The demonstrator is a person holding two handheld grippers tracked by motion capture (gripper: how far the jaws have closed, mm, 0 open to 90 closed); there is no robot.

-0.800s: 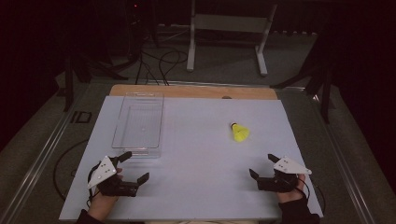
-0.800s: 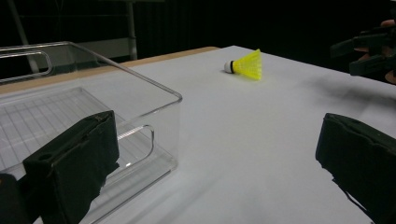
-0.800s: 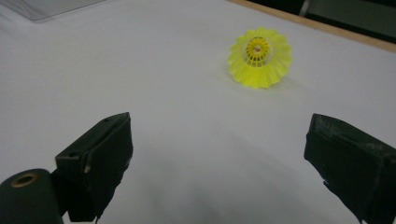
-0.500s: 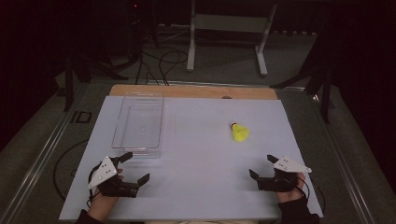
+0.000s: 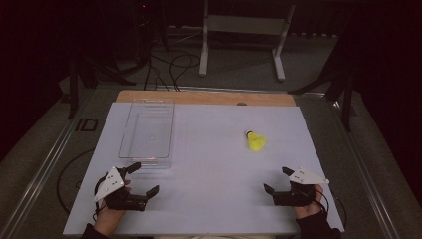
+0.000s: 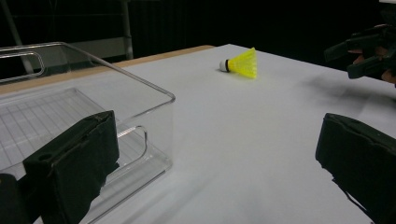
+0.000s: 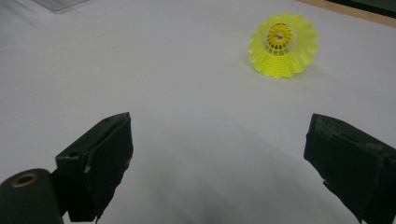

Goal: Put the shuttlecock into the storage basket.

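Desk [image 5: 209, 164] bearing one yellow shuttlecock [image 5: 256, 141] at right of centre and one clear bin [image 5: 148, 130] at left. Two grippers, left gripper [image 5: 144, 178] and right gripper [image 5: 276, 180], rest near the front edge, both wide apart and holding nothing, well apart from the shuttlecock.

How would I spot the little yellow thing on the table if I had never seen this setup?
Start at the white table and look to its far right part, across from the clear plastic box. There lies a shuttlecock on its side, alone on bare surface. It is the one bright yellow thing there, with a netted skirt and a small white tip.
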